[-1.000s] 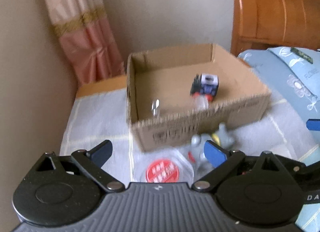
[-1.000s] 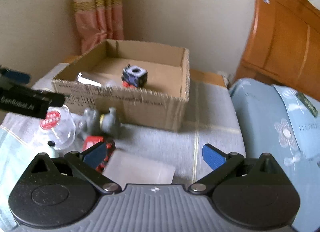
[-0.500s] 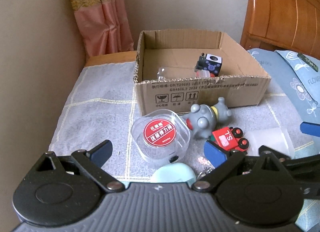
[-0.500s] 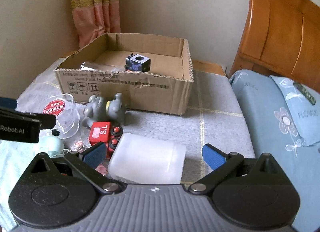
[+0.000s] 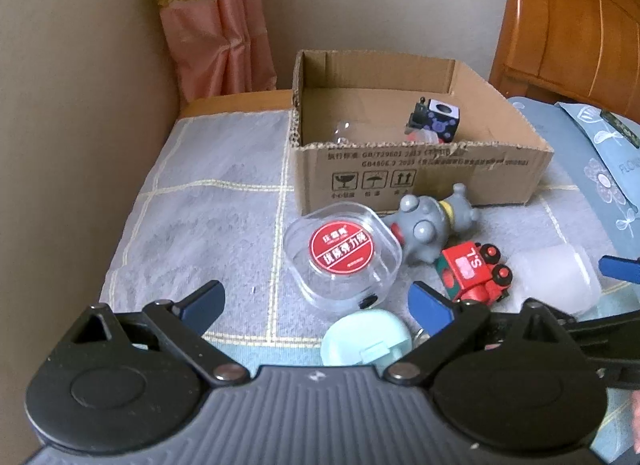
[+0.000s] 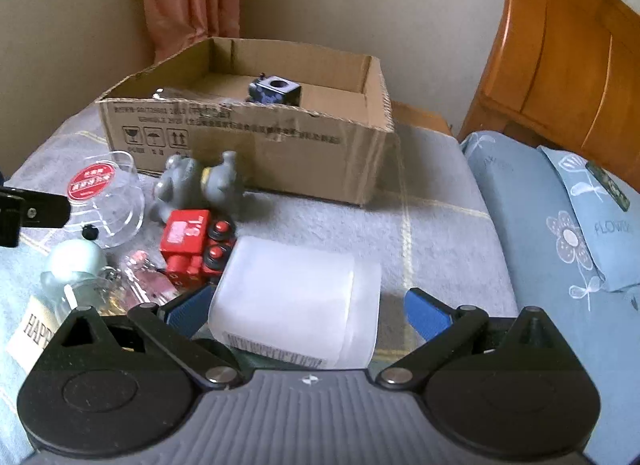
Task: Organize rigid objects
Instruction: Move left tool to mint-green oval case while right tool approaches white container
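Right wrist: white jar [image 6: 296,301] lying between open right hand-held gripper [image 6: 306,311] fingers.

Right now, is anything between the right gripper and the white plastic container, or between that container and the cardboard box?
Nothing blocks the right gripper: the white container already lies between its open fingers. Straight ahead to the cardboard box is bare cloth; the red toy train sits just left of it.
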Demonstrator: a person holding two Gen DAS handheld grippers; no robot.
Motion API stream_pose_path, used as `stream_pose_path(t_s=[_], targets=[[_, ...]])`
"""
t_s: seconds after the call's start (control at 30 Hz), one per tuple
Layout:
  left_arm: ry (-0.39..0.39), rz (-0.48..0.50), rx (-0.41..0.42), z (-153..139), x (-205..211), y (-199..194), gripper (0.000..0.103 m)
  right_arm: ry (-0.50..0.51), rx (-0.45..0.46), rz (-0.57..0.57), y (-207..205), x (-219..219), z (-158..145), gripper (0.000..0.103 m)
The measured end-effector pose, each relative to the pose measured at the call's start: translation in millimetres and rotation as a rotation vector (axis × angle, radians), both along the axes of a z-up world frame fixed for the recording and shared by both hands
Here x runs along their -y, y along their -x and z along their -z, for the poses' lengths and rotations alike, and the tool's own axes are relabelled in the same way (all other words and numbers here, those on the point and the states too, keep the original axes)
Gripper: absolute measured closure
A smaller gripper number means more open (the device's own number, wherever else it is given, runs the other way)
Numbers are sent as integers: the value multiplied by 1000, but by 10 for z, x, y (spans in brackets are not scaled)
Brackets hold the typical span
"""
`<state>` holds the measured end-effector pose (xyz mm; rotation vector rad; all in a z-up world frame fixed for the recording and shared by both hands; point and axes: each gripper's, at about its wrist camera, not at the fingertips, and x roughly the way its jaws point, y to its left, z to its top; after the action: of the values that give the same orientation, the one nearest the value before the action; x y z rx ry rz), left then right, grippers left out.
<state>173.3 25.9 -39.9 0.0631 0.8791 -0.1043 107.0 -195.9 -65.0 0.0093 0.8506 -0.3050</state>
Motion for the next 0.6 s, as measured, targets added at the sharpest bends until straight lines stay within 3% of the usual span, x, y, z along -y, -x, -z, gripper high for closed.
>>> stream_pose_path(t_s=[0.43,0.6], targets=[[-10,22,-75,293,87,-80,5,-50,-27,65,185,325,185,0],[35,24,-87,390,46,-102,5,-49,-31,70,165,309,213,0]])
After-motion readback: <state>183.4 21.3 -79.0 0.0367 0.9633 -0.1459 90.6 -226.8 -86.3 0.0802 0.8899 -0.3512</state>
